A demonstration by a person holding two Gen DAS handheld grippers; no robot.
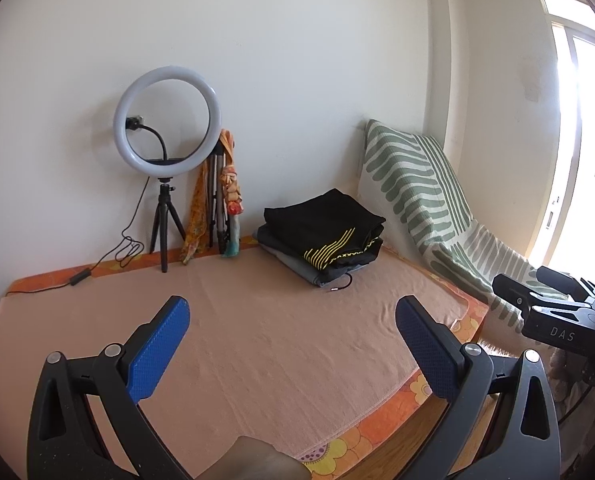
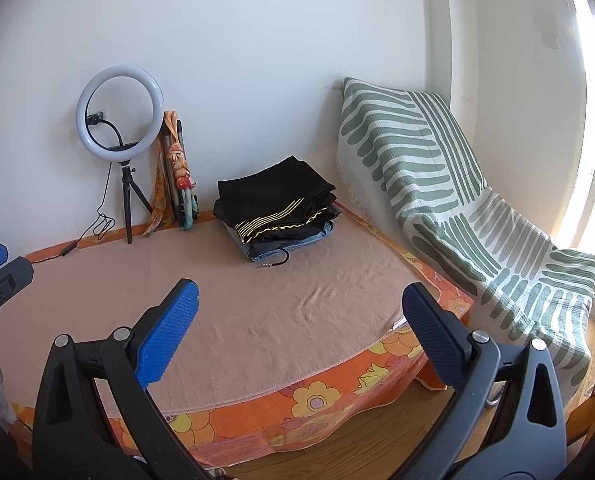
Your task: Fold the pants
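Both grippers empty, fingers spread wide: left gripper (image 1: 293,316), right gripper (image 2: 299,304), both hovering above the peach-coloured cloth-covered surface (image 1: 257,340). Folded black pants with yellow stripe trim (image 2: 275,196) sit atop a stack of folded garments at the far side, near the wall, well apart from both grippers. Recommended: take top pair only, pinch waistband w/ both grippers, spread flat mid-surface before folding.

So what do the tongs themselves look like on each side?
Both are alike: the left tongs and right tongs have black plastic arms with triangular cut-outs and silver rivets, tipped by flat blue pads with a fine dimpled texture. In the left view, the right unit's black body carries pale "DAS" lettering. No sleeves or cables show.
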